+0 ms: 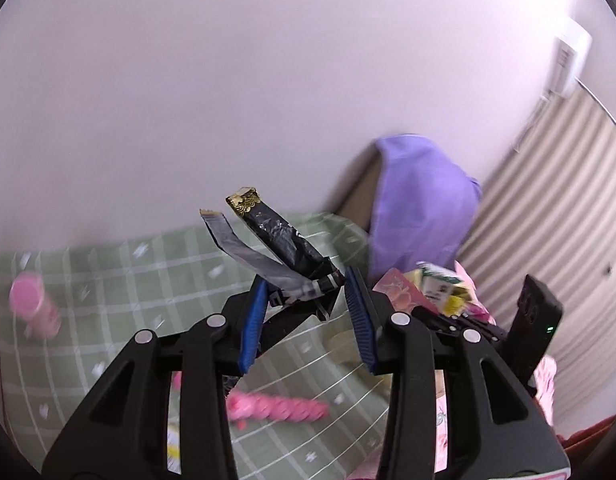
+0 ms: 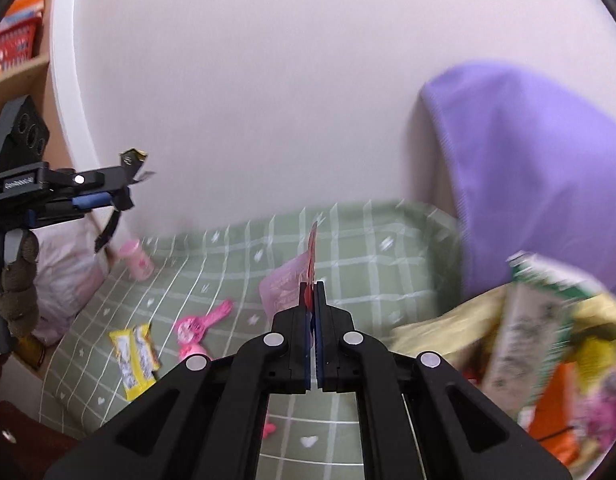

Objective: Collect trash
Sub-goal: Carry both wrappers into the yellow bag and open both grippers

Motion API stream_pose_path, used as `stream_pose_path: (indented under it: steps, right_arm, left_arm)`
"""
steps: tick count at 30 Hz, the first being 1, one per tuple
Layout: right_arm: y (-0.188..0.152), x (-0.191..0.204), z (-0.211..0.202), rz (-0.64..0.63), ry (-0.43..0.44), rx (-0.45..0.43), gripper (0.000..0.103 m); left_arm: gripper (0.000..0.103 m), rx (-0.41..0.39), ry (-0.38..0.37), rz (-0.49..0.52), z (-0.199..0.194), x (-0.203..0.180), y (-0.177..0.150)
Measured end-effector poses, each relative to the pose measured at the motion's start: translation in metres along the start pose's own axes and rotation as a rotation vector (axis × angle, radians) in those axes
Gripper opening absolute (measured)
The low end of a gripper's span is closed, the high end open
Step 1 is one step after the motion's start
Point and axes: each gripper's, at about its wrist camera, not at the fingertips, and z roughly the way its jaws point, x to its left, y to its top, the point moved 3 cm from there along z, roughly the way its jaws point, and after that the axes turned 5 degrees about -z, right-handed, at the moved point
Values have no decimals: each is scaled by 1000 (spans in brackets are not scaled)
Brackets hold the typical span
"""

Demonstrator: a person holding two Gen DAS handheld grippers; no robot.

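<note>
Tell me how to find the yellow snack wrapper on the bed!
Look at the green checked bedcover with little white hearts. Near its left edge, beside the pink toy, lies the yellow snack wrapper. It is the only yellow thing lying flat on the cover, with two silvery panels down its middle.

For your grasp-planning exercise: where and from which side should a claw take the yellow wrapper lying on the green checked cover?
Grip the yellow wrapper at one short crimped end, coming from above. It seems to lie flat on the cover, long and thin, so an end probably gives the pads an edge to pinch.
</note>
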Motion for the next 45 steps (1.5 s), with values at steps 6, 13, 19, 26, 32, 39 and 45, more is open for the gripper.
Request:
stream_pose_path:
  steps: [6,13,19,26,32,39,45]
  right_arm:
    - [13,-31,-69,15,-173,-92,4]
    - [1,-79,-129,97,-379,-117,4]
    - [-21,-123,-164,208,-481,-111,4]
    - [-54,-149,-163,284,-498,-62,4]
    - [-65,-155,-151,269,-491,-34,4]
    - [-71,-158,-144,275,-473,-20,4]
    - [-77,-168,-133,291,-465,10,4]
  left_arm:
    - [36,-2,-121,170,24,-73,14]
    - [37,67,-303,290,71,-152,7]
    - [37,198,-380,384,116,-198,-25]
    - [37,342,-295,426,192,-209,-72]
    - [37,263,-330,431,198,-207,-57]
    - [37,316,-259,445,234,-198,-43]
    - [35,439,-262,456,271,-201,-77]
